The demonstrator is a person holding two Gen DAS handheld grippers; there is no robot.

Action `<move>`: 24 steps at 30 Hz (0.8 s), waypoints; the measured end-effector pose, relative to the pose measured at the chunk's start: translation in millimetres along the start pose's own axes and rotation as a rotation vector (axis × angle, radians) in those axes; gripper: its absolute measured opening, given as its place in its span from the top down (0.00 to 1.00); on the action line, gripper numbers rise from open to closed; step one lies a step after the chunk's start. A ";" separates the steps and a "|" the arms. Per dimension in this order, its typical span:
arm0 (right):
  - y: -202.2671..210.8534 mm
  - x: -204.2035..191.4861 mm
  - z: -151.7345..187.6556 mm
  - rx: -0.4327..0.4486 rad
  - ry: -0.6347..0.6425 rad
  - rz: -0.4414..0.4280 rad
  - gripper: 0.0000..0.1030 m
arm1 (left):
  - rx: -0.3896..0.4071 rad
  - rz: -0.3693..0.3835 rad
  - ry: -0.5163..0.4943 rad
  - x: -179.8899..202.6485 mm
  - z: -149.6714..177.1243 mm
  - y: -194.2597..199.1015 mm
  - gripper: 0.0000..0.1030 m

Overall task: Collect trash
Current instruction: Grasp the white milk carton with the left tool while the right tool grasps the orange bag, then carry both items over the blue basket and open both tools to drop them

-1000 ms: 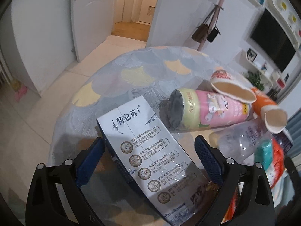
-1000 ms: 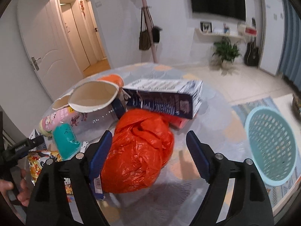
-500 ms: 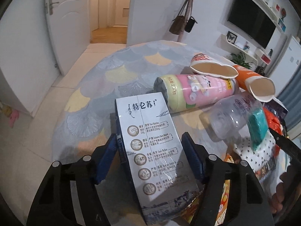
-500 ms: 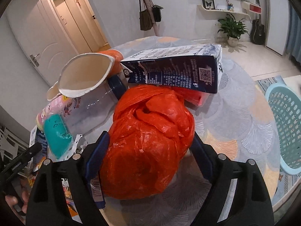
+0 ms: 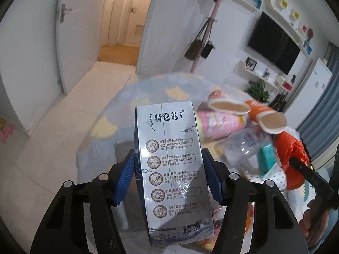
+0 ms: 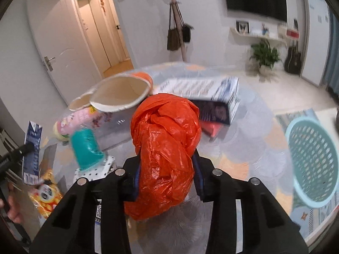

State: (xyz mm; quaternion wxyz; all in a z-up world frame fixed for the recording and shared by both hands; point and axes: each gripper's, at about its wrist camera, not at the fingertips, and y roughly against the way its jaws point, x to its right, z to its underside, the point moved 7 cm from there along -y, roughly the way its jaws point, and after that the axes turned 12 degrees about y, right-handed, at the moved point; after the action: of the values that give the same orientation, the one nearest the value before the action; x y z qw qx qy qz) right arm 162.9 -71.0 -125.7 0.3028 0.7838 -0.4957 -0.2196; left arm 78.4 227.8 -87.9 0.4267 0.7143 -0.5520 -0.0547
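My left gripper (image 5: 169, 173) is shut on a grey-white milk carton (image 5: 171, 165) and holds it up off the round table (image 5: 131, 97). The carton also shows at the left of the right wrist view (image 6: 31, 150). My right gripper (image 6: 167, 175) is shut on a crumpled orange plastic bag (image 6: 167, 144), lifted above the table (image 6: 250, 144). The bag also shows in the left wrist view (image 5: 292, 154).
On the table lie paper cups (image 6: 120, 95), a pink can (image 5: 220, 124), a clear bottle with a teal cap (image 6: 84, 148), a dark blue carton (image 6: 211, 101), a red packet (image 6: 211, 127) and a yellow snack bag (image 6: 44, 192). A teal basket (image 6: 313, 160) stands on the floor to the right.
Both grippers closed on their items: the left on the milk carton, the right on the orange bag. Both items have risen off the table.
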 end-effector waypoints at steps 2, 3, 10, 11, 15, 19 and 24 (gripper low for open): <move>13.4 2.7 -6.0 0.038 0.014 0.008 0.66 | 0.023 0.024 -0.013 9.9 -4.1 8.9 0.42; 17.9 3.5 -7.3 0.051 0.015 0.010 0.66 | 0.034 0.034 -0.021 15.1 -5.8 12.5 0.42; 57.1 23.0 -23.8 0.146 -0.010 0.035 0.66 | 0.072 0.140 -0.088 68.5 -13.3 28.6 0.42; 64.2 29.6 -25.9 0.163 -0.018 0.049 0.66 | 0.071 0.171 -0.100 83.4 -13.6 30.2 0.42; 87.1 61.4 -30.6 0.208 -0.055 0.109 0.66 | 0.051 0.259 -0.148 131.6 -9.8 27.2 0.42; 109.9 105.5 -25.5 0.238 -0.106 0.220 0.66 | 0.023 0.334 -0.203 190.5 -1.9 16.2 0.42; 126.8 174.4 -3.8 0.224 -0.220 0.342 0.66 | -0.023 0.401 -0.288 271.0 17.3 -5.9 0.42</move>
State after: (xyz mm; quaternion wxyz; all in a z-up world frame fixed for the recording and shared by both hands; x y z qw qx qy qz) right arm 155.5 -270.0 -42.9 0.1906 0.6884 -0.6728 -0.1928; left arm 177.5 -7.9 3.8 0.3543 0.5702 -0.7372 -0.0765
